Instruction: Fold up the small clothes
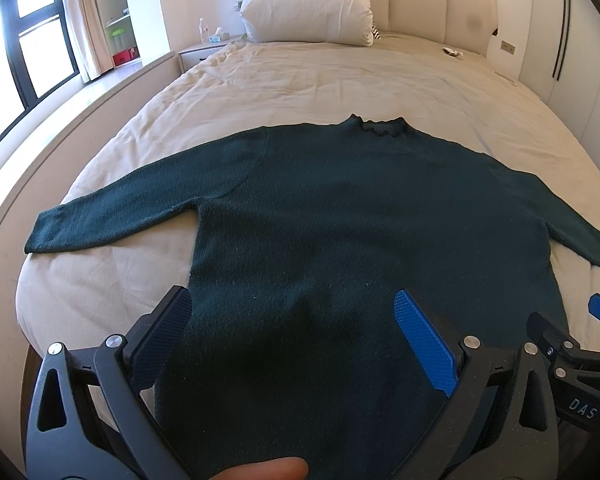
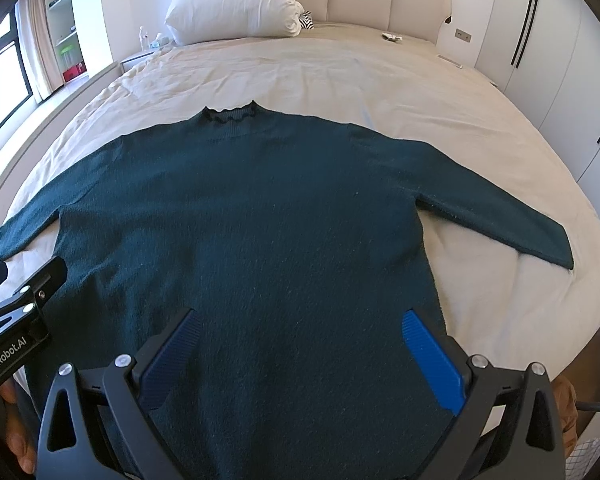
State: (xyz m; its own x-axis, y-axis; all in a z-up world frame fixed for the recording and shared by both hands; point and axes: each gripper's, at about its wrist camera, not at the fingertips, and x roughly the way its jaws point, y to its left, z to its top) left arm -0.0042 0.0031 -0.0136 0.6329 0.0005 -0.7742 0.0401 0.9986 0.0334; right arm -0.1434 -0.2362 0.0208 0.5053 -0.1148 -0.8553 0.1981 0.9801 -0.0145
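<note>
Garment: a dark green knit sweater (image 2: 240, 220) lies flat and face-up on the bed (image 2: 380, 80), frilled collar (image 2: 230, 115) towards the headboard, hem towards the cameras
Sleeves: the left sleeve (image 1: 112, 208) and the right sleeve (image 2: 500, 208) are both spread outward, angled slightly down, resting on the cream sheet
Left gripper: the left gripper (image 1: 292, 332) hovers over the lower body of the sweater near its left side edge; fingers spread wide, nothing between them
Right gripper: the right gripper (image 2: 300, 344) hovers over the lower body nearer the right side edge; fingers likewise spread wide and empty
Contact: whether either pad touches the knit cannot be told from these views; no fabric is pinched or lifted
Step in hand: judged as the start of the fold, with the sweater laid out smooth and no fold yet made
Next move calls for: probably a grip on each side, then folding a sleeve and side panel inward across the body
Grasp note: the knit looks thick and soft, so the fingers should close on both layers at the edge, or the lower layer may stay behind
Risk: dragging across the sheet could wrinkle the body or pull the collar off centre
Surroundings: a white pillow (image 2: 236, 0) sits by the headboard, well apart from the sweater
</note>
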